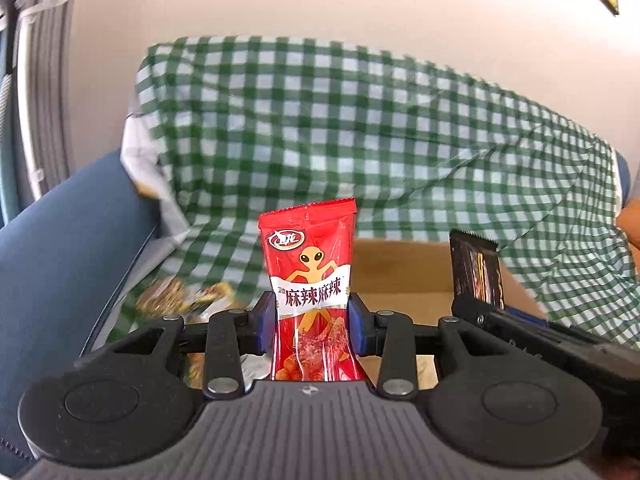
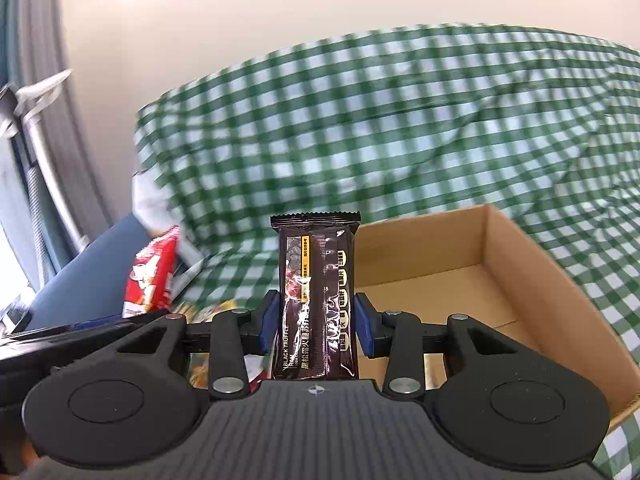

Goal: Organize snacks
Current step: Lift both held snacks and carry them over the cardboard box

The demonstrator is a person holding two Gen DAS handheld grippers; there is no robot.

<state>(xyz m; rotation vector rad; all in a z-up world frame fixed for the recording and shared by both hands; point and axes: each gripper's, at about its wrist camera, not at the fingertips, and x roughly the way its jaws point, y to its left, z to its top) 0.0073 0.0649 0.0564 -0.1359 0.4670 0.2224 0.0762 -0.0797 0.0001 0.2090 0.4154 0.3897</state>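
My left gripper (image 1: 312,322) is shut on a red snack packet (image 1: 310,264) with an orange alien figure, held upright. My right gripper (image 2: 316,324) is shut on a dark brown snack packet (image 2: 316,280), also upright. An open cardboard box (image 2: 496,248) lies on the green checked cloth ahead and to the right of my right gripper; its floor looks bare. In the left wrist view the box (image 1: 400,268) sits behind the red packet, and the brown packet (image 1: 476,268) shows at the right. The red packet (image 2: 152,276) shows left in the right wrist view.
A green and white checked cloth (image 1: 360,128) covers a sofa. A blue armrest (image 1: 60,260) is at the left. Several loose snack packets (image 1: 176,296) lie on the cloth left of the box. A wall is behind.
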